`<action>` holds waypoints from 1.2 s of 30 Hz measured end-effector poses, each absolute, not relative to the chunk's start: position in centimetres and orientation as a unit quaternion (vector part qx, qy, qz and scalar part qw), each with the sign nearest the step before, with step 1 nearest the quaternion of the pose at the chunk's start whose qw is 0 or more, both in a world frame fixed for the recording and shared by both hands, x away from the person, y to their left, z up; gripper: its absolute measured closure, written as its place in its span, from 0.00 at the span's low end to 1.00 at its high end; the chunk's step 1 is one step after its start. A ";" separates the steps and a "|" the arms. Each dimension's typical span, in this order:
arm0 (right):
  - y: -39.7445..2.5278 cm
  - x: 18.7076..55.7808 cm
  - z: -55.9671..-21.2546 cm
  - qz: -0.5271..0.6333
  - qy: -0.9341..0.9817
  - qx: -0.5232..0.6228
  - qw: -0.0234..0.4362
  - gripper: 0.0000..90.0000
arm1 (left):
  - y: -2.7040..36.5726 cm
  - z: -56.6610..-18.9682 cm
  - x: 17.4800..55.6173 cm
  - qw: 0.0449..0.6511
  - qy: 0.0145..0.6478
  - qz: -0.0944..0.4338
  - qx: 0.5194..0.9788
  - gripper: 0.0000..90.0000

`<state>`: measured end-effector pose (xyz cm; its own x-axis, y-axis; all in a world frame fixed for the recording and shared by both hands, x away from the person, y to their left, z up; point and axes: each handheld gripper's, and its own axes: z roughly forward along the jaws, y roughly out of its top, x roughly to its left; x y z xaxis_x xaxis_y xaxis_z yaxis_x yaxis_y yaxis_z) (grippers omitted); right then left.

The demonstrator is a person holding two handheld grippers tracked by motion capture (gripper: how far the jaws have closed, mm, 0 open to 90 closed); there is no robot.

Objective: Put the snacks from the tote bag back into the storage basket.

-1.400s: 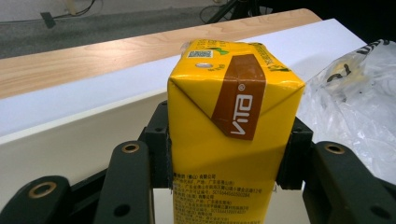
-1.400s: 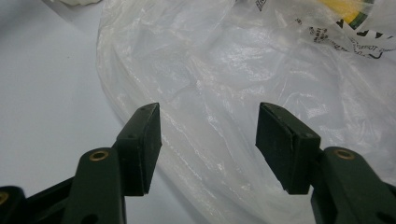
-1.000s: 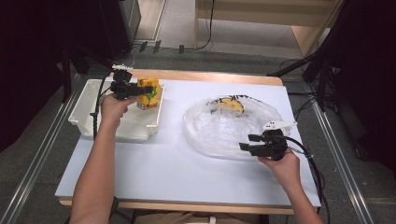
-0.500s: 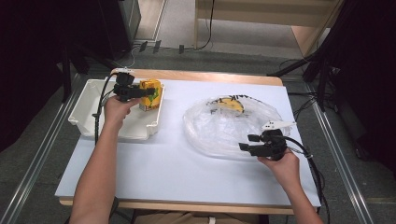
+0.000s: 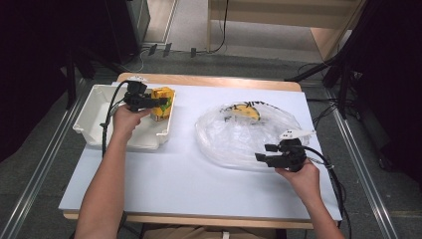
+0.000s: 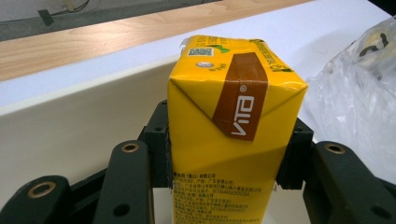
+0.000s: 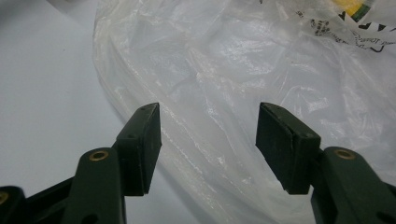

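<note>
The left gripper point(image 6: 229, 163) had its jaws clamped on the yellow drink carton point(image 6: 231, 126) over the white tray point(image 5: 94, 117), apparently mid-transfer toward the plastic bag point(image 5: 239, 137), which the right gripper point(image 7: 208, 140), jaws apart, likely needed to open.

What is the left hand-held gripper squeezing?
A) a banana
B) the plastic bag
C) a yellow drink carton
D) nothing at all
C: in the left gripper view the left hand-held gripper has its jaws pressed against both sides of the yellow carton, over the white tray, while the bag lies apart on the table.
</note>
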<state>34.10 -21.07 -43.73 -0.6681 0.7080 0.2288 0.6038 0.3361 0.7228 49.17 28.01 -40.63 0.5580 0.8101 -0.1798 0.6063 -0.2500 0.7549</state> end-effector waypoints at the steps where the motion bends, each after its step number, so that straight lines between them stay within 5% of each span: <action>1: -21.1 34.1 -43.7 0.413 0.815 0.403 0.063 0.46 | 28.0 -40.7 49.1 0.412 0.455 0.124 0.780 0.58; 24: -21.1 33.9 -43.6 0.414 0.817 0.395 0.068 0.47 | 28.9 -41.3 46.4 0.390 0.439 0.136 0.798 0.57; 36: -21.1 34.0 -43.6 0.418 0.816 0.393 0.064 0.46 | 28.9 -41.9 46.2 0.386 0.450 0.101 0.799 0.46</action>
<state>34.01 -21.09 -43.63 -0.6821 0.6962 0.2238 0.5887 0.3411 0.7329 46.21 28.88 -41.93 0.5744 0.7972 -0.1859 0.6414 -0.2971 0.7074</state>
